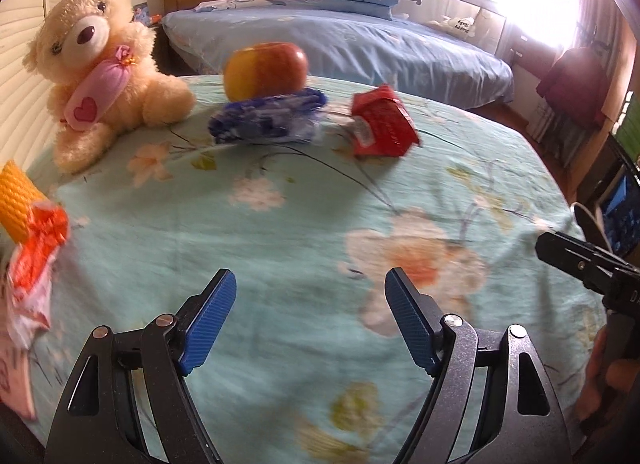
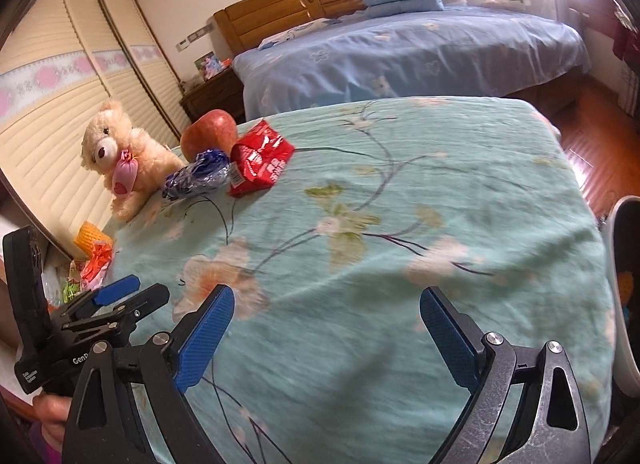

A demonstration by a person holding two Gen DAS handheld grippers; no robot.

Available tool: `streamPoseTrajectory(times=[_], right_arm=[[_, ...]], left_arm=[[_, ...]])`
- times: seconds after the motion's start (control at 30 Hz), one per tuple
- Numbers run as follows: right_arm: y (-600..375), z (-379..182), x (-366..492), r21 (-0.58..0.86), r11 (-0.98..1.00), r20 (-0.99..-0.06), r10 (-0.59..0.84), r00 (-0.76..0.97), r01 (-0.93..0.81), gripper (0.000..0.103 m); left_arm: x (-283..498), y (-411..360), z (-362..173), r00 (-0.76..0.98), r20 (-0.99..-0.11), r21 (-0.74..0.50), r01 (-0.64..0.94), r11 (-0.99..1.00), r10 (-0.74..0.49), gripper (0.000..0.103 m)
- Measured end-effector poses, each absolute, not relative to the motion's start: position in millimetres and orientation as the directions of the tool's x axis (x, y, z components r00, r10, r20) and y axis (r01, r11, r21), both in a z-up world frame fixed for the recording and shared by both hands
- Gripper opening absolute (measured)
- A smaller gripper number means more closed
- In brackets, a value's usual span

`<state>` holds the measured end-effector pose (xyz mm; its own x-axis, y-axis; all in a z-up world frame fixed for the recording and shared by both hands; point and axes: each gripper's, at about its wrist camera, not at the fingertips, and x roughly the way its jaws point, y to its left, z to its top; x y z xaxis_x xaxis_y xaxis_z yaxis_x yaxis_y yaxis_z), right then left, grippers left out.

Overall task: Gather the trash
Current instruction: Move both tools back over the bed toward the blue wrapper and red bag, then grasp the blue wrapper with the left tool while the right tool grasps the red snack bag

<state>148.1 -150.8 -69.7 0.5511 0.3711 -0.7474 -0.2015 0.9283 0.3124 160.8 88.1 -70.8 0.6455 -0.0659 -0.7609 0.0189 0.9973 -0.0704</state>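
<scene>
Left tongs [image 1: 310, 296] spread, right tongs [image 2: 326, 316] spread, both empty; red wrapper [image 1: 382, 124], blue wrapper [image 1: 268, 118] at 12 o'clock near far edge of surface [image 1: 280, 224].

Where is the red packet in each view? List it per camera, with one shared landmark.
Left wrist: red packet sits upper centre-right on the floral cloth.
Right wrist: red packet sits upper centre-left.
Shared landmark: the apple, behind and to its left in both.

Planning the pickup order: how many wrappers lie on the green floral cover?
2: a crumpled blue wrapper in front of the apple, and a red wrapper just right of it. More trash sits off the left edge, partly hidden.
</scene>
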Motion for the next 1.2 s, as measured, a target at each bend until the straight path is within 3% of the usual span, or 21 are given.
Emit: streamPoseTrajectory(times=[0.5,0.8,1.0,1.07,1.1,1.17,1.2], right_arm=[[-99.2,-74.8,203.7,0.327,0.911,-0.746,0.411,0.524,-0.25,0.095],[-76.5,-78.6,244.1,0.343,0.902,-0.742,0.431,0.514,-0.26,0.091],[-66.1,-86.0,264.7,0.348,0.903,-0.754,0.43,0.496,-0.253,0.071],[-64.9,-89.1,268.2,0.346,0.905,-0.762,0.425,0.489,-0.247,0.056],[-65.3,-91.2,270.4,0.347,0.906,-0.766,0.424,0.484,-0.244,0.051],[-66.0,-95.2,271.8,0.346,0.908,-0.774,0.419,0.474,-0.237,0.02],[-67.1,-96.9,272.1,0.344,0.909,-0.778,0.416,0.471,-0.234,0.017]], left_arm=[[226.8,139.3,-63.5,0.669,-0.741,-0.02,0.054,0.998,-0.051,0.086],[265.3,144.3,-57.4,0.676,-0.733,0.055,0.177,0.983,-0.081,0.087],[279.4,136.1,-61.0,0.675,-0.734,0.101,0.216,0.971,-0.074,0.087],[279.9,132.8,-61.8,0.676,-0.733,0.11,0.222,0.969,-0.071,0.084],[279.6,130.5,-62.2,0.679,-0.731,0.115,0.228,0.967,-0.073,0.071],[282.6,125.0,-63.7,0.668,-0.74,0.124,0.242,0.962,-0.073,0.046],[282.4,123.7,-64.9,0.659,-0.748,0.121,0.244,0.962,-0.073,0.043]])
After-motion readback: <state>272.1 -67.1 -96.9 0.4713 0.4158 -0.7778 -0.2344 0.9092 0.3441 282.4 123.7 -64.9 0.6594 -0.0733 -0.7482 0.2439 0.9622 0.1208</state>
